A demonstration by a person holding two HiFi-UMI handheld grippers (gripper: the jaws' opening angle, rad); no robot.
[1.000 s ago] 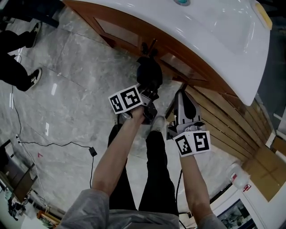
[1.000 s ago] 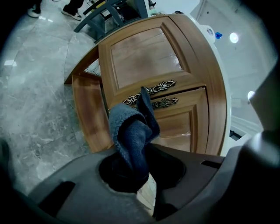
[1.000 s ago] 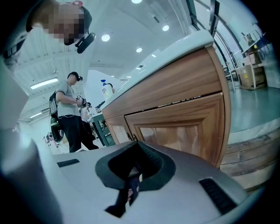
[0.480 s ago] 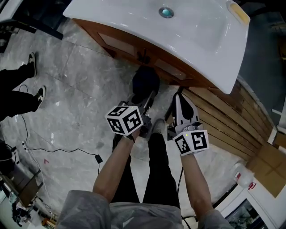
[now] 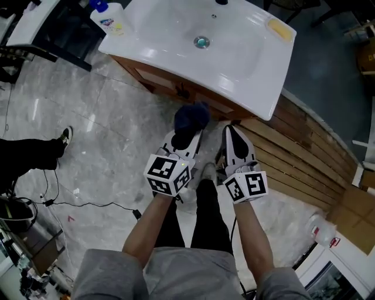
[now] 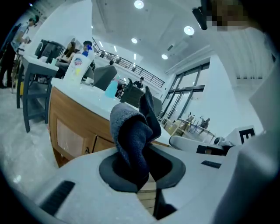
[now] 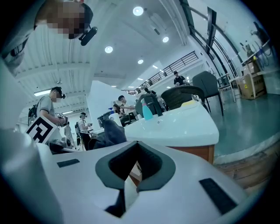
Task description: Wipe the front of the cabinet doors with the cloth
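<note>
The cloth (image 5: 188,119), dark blue and bunched up, sits between the jaws of the left claw (image 5: 184,139). The jaws are clenched on it. In the left gripper view the cloth (image 6: 133,140) fills the hollow between the pads of the left claw (image 6: 142,168) and rises above it in a thick fold.

Just ahead of this claw is the wooden cabinet (image 5: 153,78). In the head view the cloth lies close under its front edge, but I cannot tell if it touches the wood. In the left gripper view the doors (image 6: 72,140) show beyond the cloth, to its left.

The right claw (image 5: 233,133) is just beside the left one, on its right, at nearly the same height. Its jaws are pressed together with nothing between them. In the right gripper view only a thin slit remains at the tips of the right claw (image 7: 131,175).

Above the cabinet, further ahead of both claws, is a white sink (image 5: 258,88). A bottle (image 5: 111,17) stands on its far left corner. A yellow sponge (image 5: 280,28) lies on its far right corner. Under the claws is a grey marble floor (image 5: 105,135).
</note>
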